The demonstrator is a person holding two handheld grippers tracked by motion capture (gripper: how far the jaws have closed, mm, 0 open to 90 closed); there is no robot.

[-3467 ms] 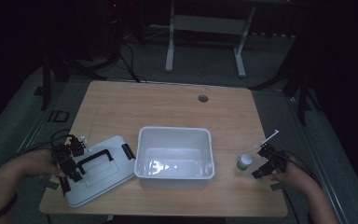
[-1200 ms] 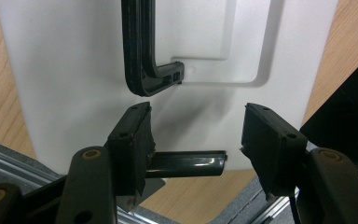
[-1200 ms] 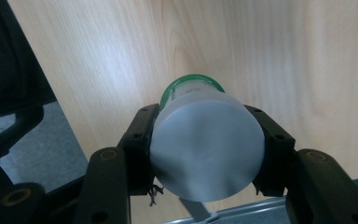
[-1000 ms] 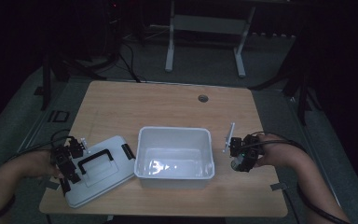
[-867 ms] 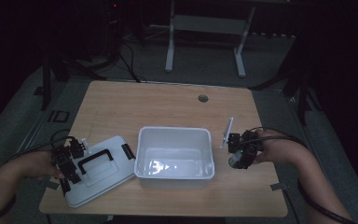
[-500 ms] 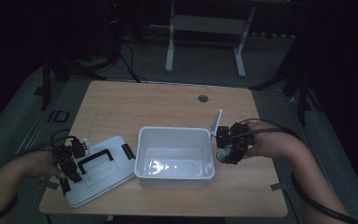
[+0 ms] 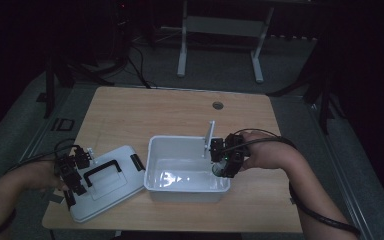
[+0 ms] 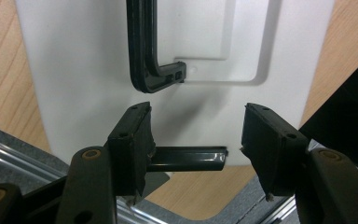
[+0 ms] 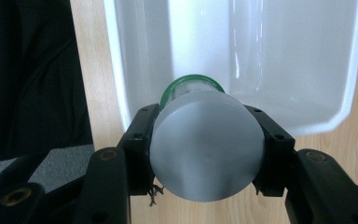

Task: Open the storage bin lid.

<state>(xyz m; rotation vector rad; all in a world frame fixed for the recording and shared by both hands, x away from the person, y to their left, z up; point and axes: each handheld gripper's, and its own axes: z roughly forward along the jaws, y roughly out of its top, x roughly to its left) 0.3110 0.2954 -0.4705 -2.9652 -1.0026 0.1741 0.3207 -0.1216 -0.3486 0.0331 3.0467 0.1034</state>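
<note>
High view looks down on the whole table [image 7: 130, 115]; both claw views sit close, sharing its bin [image 7: 152, 165] and lid [image 8: 74, 70].

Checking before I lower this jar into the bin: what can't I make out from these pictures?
- Jar: its white lid faces the right gripper view, hiding body and contents; dim and small in the high view.
- Bin: floor washed out by glare in the high view.
- Box lid: cut off by the left gripper view's edges.
</note>
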